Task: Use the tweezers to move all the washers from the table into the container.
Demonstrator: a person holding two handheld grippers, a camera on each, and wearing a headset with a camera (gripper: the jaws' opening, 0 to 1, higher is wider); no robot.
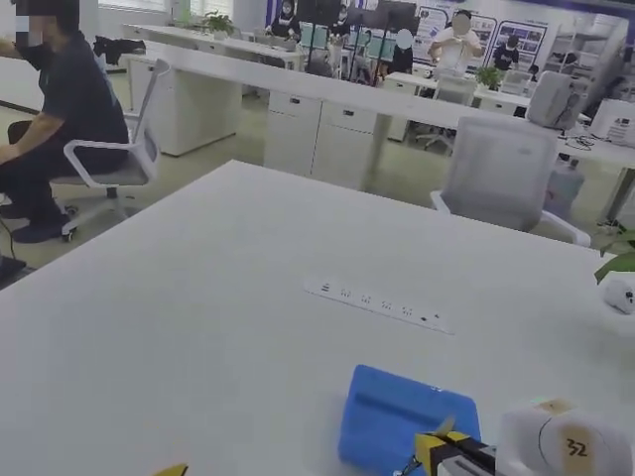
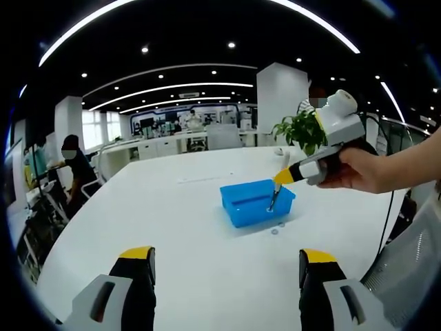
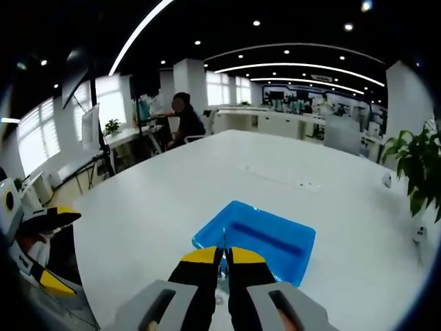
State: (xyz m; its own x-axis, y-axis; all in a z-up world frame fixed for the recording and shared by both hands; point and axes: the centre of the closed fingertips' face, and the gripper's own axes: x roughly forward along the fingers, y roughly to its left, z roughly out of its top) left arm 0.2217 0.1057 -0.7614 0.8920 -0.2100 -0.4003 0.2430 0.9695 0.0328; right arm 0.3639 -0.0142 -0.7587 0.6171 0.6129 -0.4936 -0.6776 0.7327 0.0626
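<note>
Washers (image 2: pixel 274 232) lie on the table (image 2: pixel 207 269) just beside the container (image 2: pixel 248 215), at least one left to move; your right gripper (image 3: pixel 222 254) clenches the tweezers (image 2: pixel 273 200) above it; your left gripper (image 2: pixel 227 256) hangs released, empty.

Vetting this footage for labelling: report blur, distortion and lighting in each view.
Head view: soft throughout, flat even light, the blue container slightly smeared. Left gripper view: fisheye bows the ceiling lights into arcs; container fairly crisp at centre. Right gripper view: same bowing, windows wash out bright, right gripper near the lens looks soft.
</note>
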